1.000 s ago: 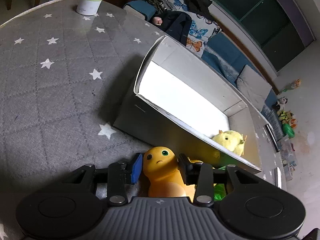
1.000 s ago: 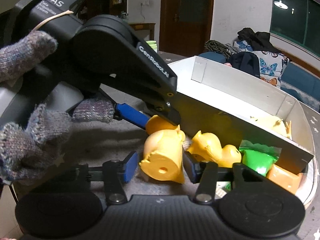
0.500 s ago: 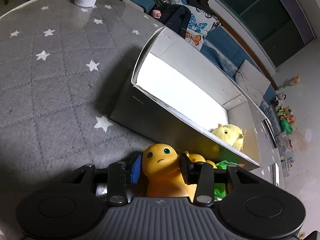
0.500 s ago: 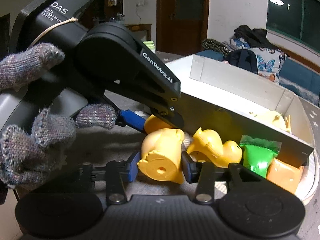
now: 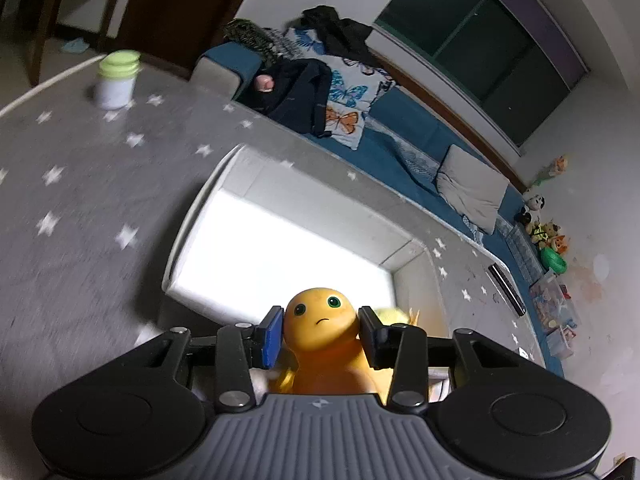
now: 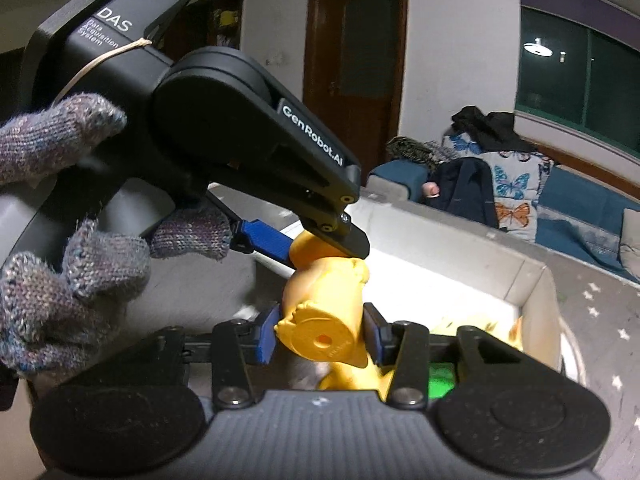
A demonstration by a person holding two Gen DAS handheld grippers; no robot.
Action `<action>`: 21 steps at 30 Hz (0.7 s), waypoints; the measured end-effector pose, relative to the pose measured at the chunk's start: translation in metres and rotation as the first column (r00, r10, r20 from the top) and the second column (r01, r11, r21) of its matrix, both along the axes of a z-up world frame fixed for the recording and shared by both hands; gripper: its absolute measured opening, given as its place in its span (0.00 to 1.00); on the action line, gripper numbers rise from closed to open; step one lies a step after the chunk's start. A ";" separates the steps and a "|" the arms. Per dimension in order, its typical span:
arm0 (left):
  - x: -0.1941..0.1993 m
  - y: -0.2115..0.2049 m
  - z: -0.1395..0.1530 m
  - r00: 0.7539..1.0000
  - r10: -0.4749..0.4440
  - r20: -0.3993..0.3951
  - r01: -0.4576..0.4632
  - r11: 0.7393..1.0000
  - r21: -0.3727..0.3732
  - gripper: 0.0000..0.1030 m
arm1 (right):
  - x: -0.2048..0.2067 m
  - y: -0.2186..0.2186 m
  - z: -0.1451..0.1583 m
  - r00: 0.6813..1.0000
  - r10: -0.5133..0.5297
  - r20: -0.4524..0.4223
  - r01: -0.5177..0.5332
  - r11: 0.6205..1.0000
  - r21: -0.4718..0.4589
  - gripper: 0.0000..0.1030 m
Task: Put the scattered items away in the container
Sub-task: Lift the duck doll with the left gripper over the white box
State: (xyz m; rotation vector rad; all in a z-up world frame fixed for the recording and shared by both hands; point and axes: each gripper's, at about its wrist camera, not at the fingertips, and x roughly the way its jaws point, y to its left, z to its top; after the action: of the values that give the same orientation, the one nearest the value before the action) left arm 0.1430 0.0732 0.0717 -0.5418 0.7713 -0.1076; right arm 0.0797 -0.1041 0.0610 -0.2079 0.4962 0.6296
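Note:
An orange rubber toy with green eyes is held by both grippers at once. My left gripper is shut on its head; my right gripper is shut on its base. The toy is lifted over the near wall of the white box, which also shows in the right wrist view. The left gripper appears from the side in the right wrist view, held by a gloved hand. A yellow plush chick lies in the box behind the toy.
The table has a grey cloth with white stars. A white jar with a green lid stands at its far left. A yellow duck and a green packet lie below my right gripper. A blue sofa is behind.
Both grippers have lifted the orange toy up from the table and over the box's near wall. The view of the box now looks down into it.

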 end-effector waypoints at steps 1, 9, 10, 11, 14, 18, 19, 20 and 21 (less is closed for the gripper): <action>0.007 -0.001 0.002 1.000 -0.002 0.000 0.002 1.000 0.003 0.42 | 0.007 -0.001 0.001 1.000 -0.006 -0.004 0.006 1.000 0.004 0.42; 0.065 -0.007 -0.001 0.999 -0.009 -0.032 0.009 1.000 0.006 0.42 | 0.060 -0.005 0.006 0.998 -0.044 -0.043 0.045 0.999 0.024 0.42; 0.071 -0.006 -0.004 0.999 -0.007 -0.042 0.007 1.000 0.005 0.42 | 0.066 -0.005 0.005 0.998 -0.046 -0.052 0.047 0.999 0.024 0.42; 0.076 -0.005 -0.007 0.999 -0.004 -0.052 0.004 1.000 0.006 0.42 | 0.072 -0.005 0.003 0.997 -0.046 -0.063 0.048 0.999 0.024 0.42; 0.091 -0.005 -0.017 0.997 0.001 -0.078 0.000 1.000 0.015 0.42 | 0.088 -0.004 -0.002 0.994 -0.049 -0.101 0.052 0.998 0.031 0.42; 0.103 -0.004 -0.033 0.994 0.000 -0.109 0.001 1.000 0.012 0.42 | 0.107 -0.004 -0.014 0.987 -0.055 -0.148 0.060 0.998 0.031 0.42; 0.105 -0.003 -0.036 0.993 0.000 -0.116 0.001 1.000 0.008 0.42 | 0.110 -0.004 -0.018 0.986 -0.057 -0.156 0.062 0.998 0.027 0.42; 0.106 -0.003 -0.040 0.992 0.000 -0.124 0.000 1.000 0.003 0.42 | 0.112 -0.004 -0.021 0.985 -0.057 -0.164 0.061 0.998 0.023 0.42; 0.108 -0.002 -0.043 0.991 0.000 -0.132 0.000 1.000 -0.001 0.42 | 0.115 -0.004 -0.024 0.984 -0.057 -0.171 0.061 0.998 0.018 0.42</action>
State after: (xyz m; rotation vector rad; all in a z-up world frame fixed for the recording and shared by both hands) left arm 0.2506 0.0712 0.0282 -0.5541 0.8997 -0.0725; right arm 0.1942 -0.1083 0.0371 -0.1168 0.6577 0.5978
